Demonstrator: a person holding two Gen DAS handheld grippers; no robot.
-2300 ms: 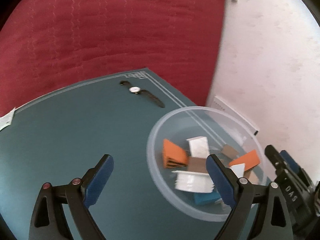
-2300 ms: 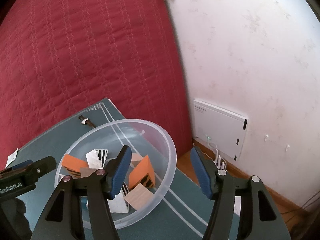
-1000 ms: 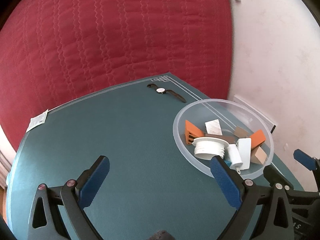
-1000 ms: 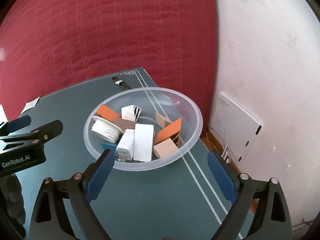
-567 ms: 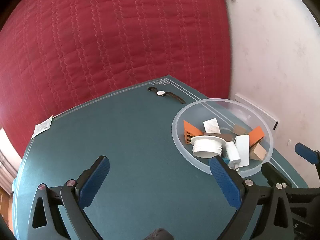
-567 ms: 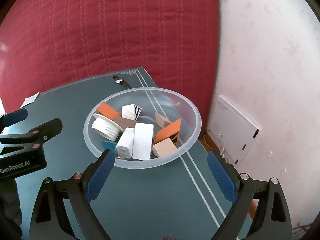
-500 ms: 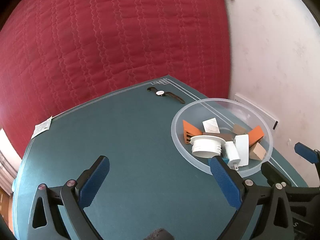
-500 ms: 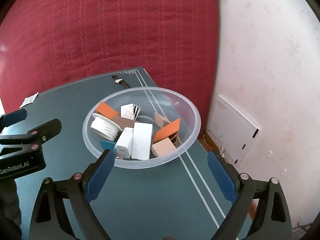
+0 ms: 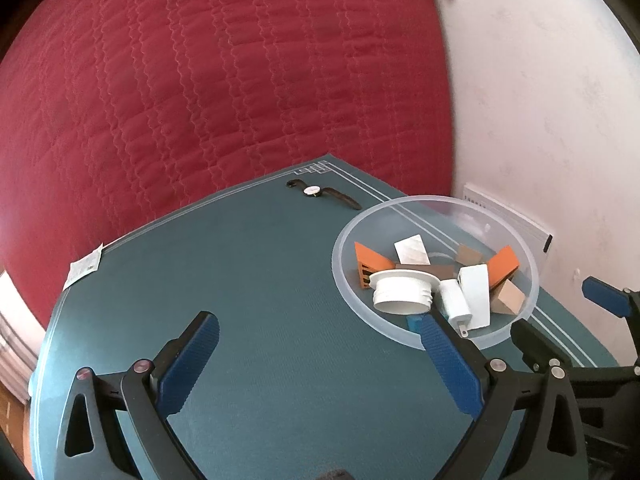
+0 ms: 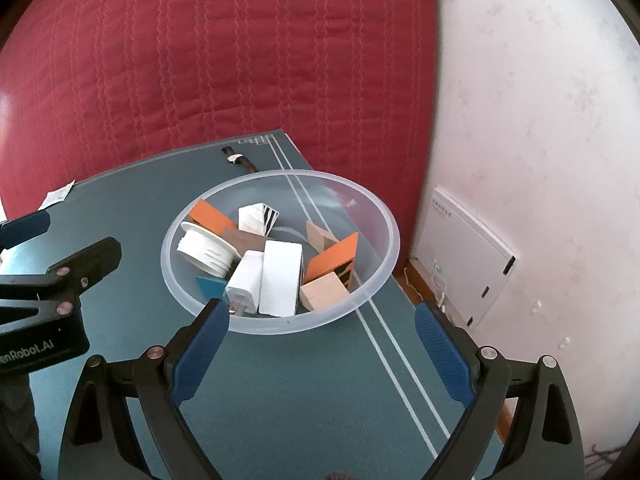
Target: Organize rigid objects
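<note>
A clear plastic bowl stands on the teal table mat near its right edge. It holds several rigid pieces: orange blocks, a white spool, a white charger, a white box, wooden blocks. A wristwatch lies at the mat's far corner. My left gripper is open and empty, left of the bowl. My right gripper is open and empty, just in front of the bowl.
A red quilted cover rises behind the table. A white wall with a white panel is at the right. A small paper packet lies at the mat's left edge. The mat's right edge drops to the floor.
Both grippers have drawn back from over the bowl and now sit farther from it. Over the last half second the views have barely shifted.
</note>
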